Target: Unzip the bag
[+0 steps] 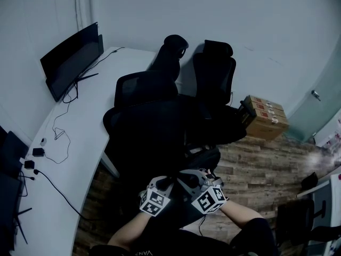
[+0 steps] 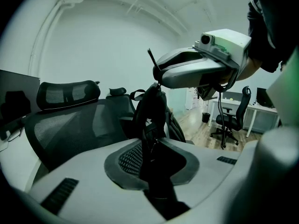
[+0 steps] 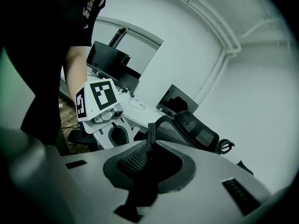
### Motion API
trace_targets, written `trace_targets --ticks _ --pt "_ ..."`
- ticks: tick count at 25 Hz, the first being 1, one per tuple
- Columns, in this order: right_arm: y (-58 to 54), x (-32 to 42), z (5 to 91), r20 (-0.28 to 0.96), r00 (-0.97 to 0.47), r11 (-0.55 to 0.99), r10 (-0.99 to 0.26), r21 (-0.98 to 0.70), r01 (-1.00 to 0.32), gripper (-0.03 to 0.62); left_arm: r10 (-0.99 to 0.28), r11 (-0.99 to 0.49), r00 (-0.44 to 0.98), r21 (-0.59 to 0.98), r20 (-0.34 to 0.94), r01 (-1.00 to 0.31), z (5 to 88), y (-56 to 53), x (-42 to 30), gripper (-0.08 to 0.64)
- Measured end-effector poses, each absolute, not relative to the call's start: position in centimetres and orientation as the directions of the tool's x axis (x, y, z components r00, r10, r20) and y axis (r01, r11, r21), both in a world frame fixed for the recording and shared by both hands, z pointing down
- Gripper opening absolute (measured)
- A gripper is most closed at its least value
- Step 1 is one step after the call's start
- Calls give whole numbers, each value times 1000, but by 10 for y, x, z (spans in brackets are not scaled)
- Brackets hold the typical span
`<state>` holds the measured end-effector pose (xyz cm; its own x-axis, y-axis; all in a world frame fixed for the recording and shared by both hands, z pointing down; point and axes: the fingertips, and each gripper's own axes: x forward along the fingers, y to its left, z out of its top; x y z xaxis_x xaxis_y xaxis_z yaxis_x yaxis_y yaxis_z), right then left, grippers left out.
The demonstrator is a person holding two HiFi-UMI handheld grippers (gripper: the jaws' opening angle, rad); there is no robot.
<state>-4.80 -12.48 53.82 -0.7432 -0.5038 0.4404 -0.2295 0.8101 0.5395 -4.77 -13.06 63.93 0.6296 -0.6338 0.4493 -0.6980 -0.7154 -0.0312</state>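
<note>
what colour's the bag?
Black. The bag shows best in the left gripper view.

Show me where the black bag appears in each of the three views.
Head view: black bag, low centre, very dark.
Left gripper view: centre, pinched in the left claw.
Right gripper view: only its strap, centre, in the right claw.
Shared landmark: mesh chair behind it.
</note>
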Motion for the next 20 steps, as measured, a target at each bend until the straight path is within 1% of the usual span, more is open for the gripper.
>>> trace_targets --ticks 9,14,16,20 --pt "-125 -32 532 413 -763 826 -497 494 -270 75 -638 -705 621 -20 455 -709 637 -129 -40 77" --pt "-127 -22 528 401 -784 852 -473 436 -290 74 -643 -699 612 -25 461 -715 636 -127 -36 72" --pt "-125 -19 527 405 -791 853 -458 450 -264 74 -644 -697 608 -29 465 -717 636 -127 -34 71" --pt "-122 -13 530 447 -806 859 -388 493 -140 74 -649 -692 602 -33 465 -721 635 -126 -33 71"
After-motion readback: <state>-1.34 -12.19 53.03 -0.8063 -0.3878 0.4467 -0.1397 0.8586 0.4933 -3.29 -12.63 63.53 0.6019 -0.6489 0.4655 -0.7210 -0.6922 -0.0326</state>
